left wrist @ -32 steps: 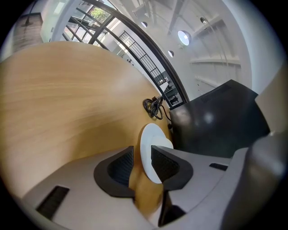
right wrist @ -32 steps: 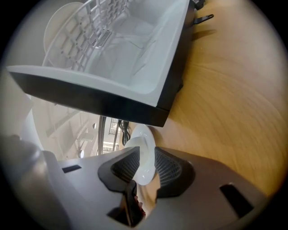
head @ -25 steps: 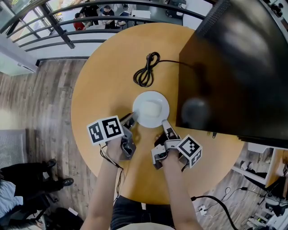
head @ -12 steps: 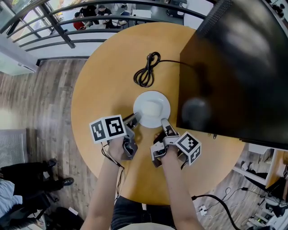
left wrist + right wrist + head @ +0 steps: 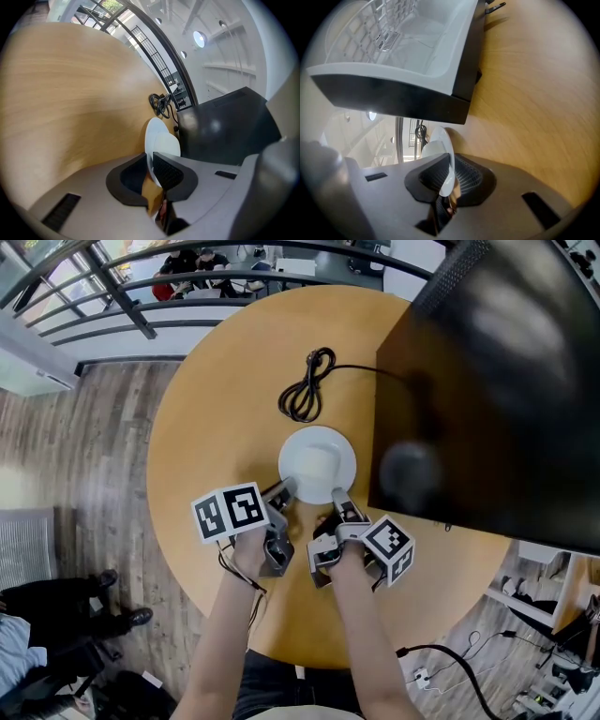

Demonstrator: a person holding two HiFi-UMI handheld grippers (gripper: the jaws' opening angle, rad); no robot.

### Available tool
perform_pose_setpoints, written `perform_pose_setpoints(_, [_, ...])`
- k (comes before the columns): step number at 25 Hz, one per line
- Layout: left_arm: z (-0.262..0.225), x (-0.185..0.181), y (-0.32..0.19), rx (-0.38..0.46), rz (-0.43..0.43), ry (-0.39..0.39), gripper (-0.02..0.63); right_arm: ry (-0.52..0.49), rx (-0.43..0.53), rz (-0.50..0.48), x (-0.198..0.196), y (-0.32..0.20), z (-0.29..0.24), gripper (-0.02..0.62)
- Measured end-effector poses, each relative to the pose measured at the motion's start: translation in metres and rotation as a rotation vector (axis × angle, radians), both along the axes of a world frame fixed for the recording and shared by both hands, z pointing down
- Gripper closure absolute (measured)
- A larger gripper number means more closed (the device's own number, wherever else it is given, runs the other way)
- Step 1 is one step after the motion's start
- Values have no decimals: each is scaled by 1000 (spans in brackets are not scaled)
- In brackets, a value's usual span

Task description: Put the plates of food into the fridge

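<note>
A white plate (image 5: 317,465) with a pale mound of food (image 5: 316,465) sits in the middle of the round wooden table (image 5: 206,409). My left gripper (image 5: 284,490) is shut on the plate's near-left rim, and my right gripper (image 5: 339,500) is shut on its near-right rim. In the left gripper view the plate (image 5: 153,140) stands edge-on between the jaws of the left gripper (image 5: 151,161). In the right gripper view the rim of the plate (image 5: 446,161) is pinched in the right gripper (image 5: 449,176). The black fridge (image 5: 487,381) stands just right of the plate.
A coiled black cable (image 5: 302,390) lies on the table beyond the plate. The fridge's white interior (image 5: 412,33) with a rack shows in the right gripper view. The table's edge curves close on the left, with wooden floor (image 5: 84,456) and a railing beyond.
Both grippers have drawn closer together at the plate's near rim. The plate has shifted slightly away from me.
</note>
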State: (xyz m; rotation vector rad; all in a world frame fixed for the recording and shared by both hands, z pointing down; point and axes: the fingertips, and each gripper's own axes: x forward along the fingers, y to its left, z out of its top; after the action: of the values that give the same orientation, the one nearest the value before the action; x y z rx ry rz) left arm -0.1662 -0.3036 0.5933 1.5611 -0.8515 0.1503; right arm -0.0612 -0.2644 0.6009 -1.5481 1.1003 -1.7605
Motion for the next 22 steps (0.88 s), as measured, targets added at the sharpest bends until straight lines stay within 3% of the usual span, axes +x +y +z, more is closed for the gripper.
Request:
perform_pose_setpoints(7, [-2, -2, 3, -10, -52, 59, 571, 12, 32, 3, -1, 4, -3, 558])
perform_pose_setpoints(11, [-5, -3, 4, 16, -47, 66, 571, 68, 58, -23, -3, 4, -6, 563])
perform_pose_setpoints(22, [-19, -12, 17, 101, -90, 101, 574, 65, 123, -40, -10, 10, -15, 568])
